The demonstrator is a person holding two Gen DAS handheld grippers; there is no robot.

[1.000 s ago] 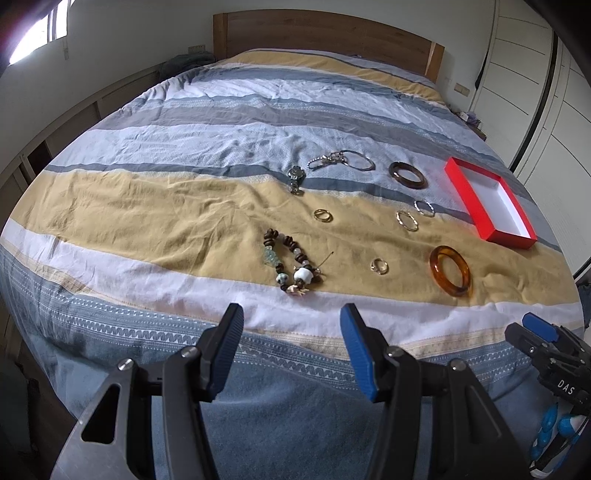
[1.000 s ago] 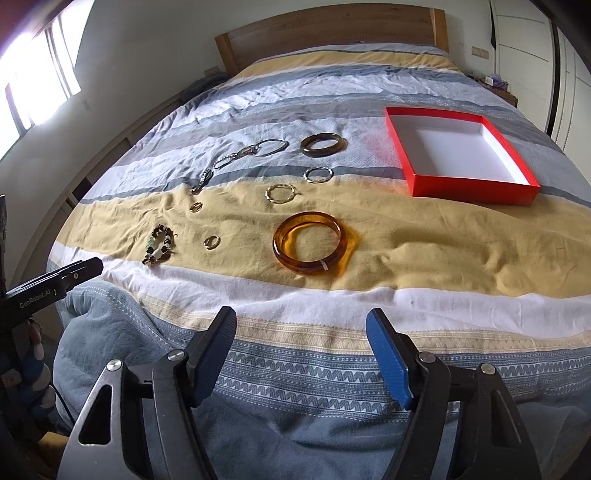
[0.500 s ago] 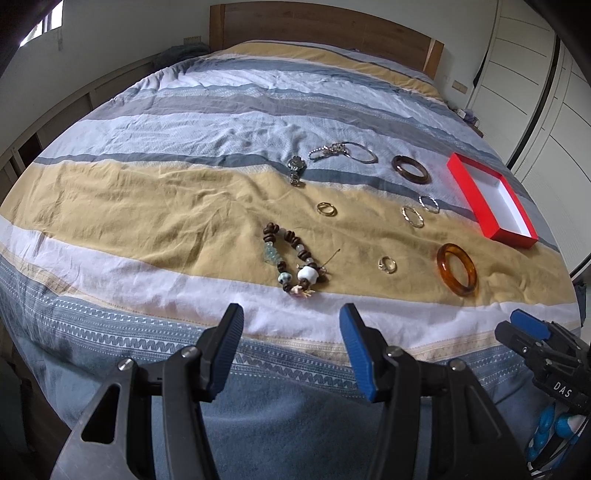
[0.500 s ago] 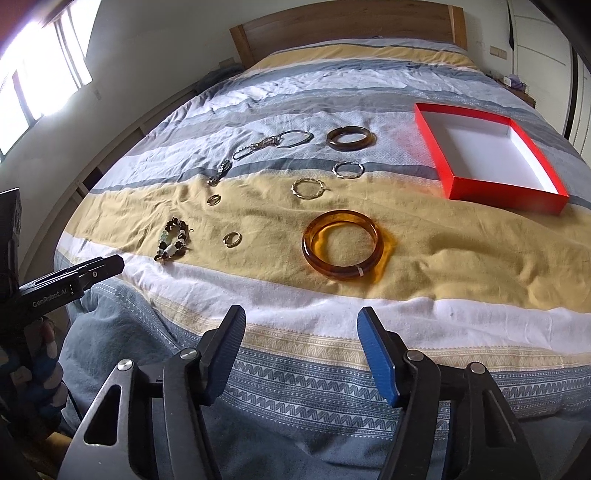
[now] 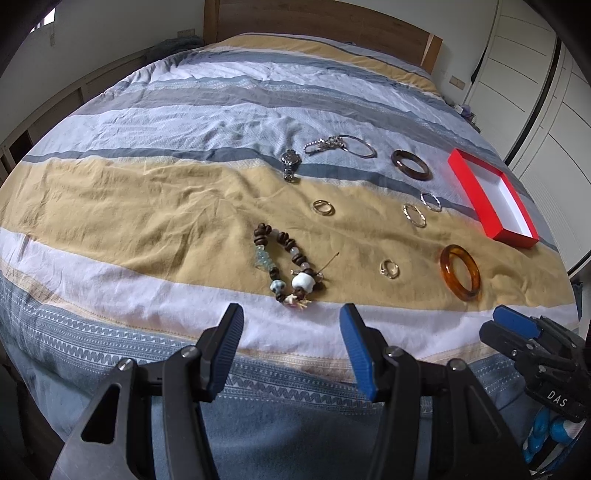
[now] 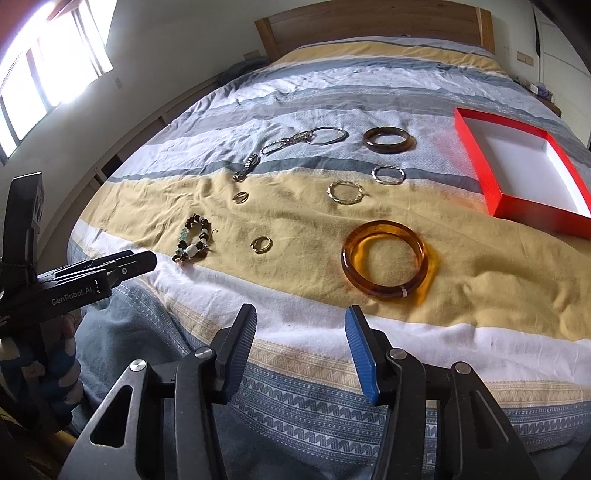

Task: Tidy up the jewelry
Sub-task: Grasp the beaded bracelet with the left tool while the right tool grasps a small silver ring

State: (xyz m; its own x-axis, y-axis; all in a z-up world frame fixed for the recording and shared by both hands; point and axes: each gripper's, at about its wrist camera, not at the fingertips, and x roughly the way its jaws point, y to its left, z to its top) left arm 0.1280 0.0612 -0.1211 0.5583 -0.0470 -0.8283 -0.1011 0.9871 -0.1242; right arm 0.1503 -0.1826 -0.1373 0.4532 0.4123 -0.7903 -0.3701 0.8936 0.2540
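Observation:
Jewelry lies spread over the striped bed cover. A beaded bracelet [image 5: 286, 264] [image 6: 192, 242] lies just beyond my left gripper [image 5: 291, 319], which is open and empty. An amber bangle [image 6: 385, 258] [image 5: 460, 271] lies ahead and slightly right of my right gripper [image 6: 301, 319], whose jaws are closing with nothing between them. Farther off are a small ring [image 6: 261, 244], a gold ring [image 5: 323, 207], a twisted gold hoop [image 6: 345, 192], a silver hoop [image 6: 388, 174], a dark bangle [image 6: 387, 139], a watch [image 5: 290, 162] and a chain with a thin bangle [image 5: 341, 144]. The red box [image 6: 524, 205] is empty.
The wooden headboard [image 5: 317, 22] stands at the far end. White wardrobe doors [image 5: 535, 110] run along the right. A window [image 6: 44, 66] and low shelving are on the left wall. A hand [image 6: 55, 350] holds the left gripper at the bed's near edge.
Both grippers have moved closer to the bed, so the jewelry looks larger. The right gripper's jaws have narrowed. The left gripper's jaws have kept their width.

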